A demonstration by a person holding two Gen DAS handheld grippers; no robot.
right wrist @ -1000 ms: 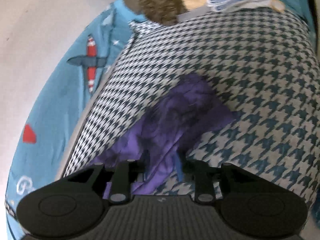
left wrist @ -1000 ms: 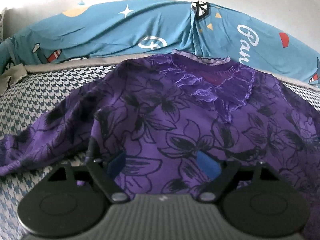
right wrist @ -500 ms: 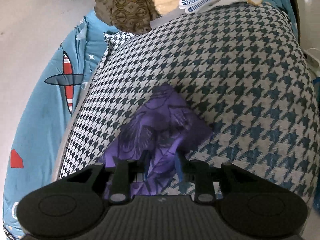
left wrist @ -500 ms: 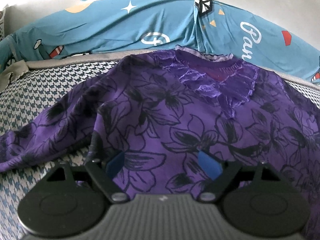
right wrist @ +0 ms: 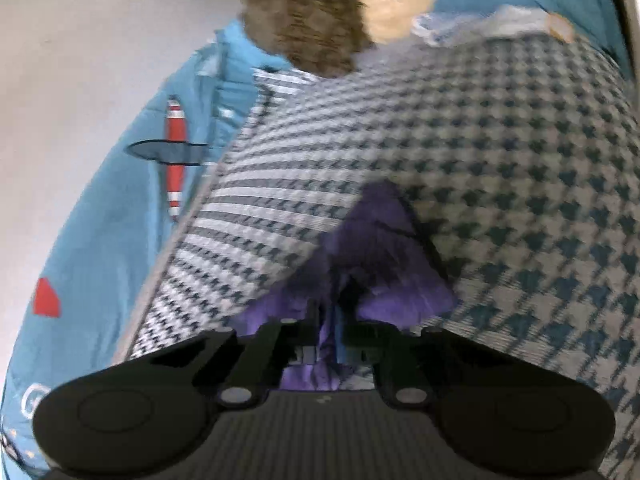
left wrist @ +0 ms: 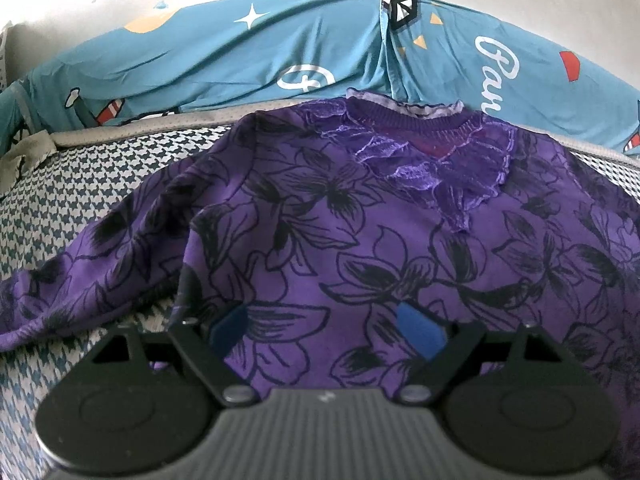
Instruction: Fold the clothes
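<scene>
We saw the purple top [left wrist: 360,240] lying flat on the houndstooth cover [left wrist: 80,184], its collar at 12 o'clock. Our left gripper [left wrist: 326,330] hung over it, jaws apart. Our right gripper [right wrist: 329,320] was pinched tight on a sleeve [right wrist: 380,264].

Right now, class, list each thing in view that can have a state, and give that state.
Purple top: spread flat, front up, unfolded.
Sleeve: bunched, pinched in the right claw.
Left claw: open over the hem.
Right claw: shut on the sleeve.
</scene>
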